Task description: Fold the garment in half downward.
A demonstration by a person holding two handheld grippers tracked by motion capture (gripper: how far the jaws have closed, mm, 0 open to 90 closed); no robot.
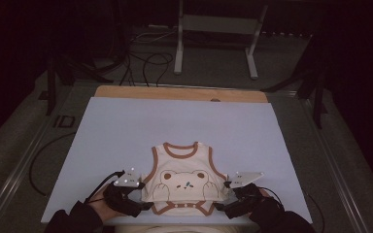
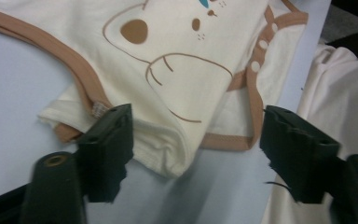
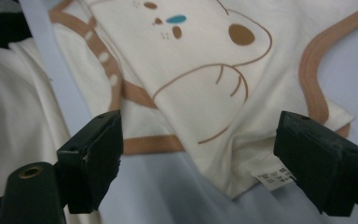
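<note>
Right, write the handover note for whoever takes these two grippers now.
Left gripper: open, at the bodysuit's left side, nothing pinched.
Right gripper: open, at its right side, by the care label.
Bodysuit: flat on the pale mat, near edge, bear print up, lower part folded, snap flap poking out below.
Done: that fold appears laid and let go.
Left: probably further folds; regrip first.

Right claw (image 3: 198,158) jaws apart over cream bodysuit (image 3: 200,60) corner.
</note>
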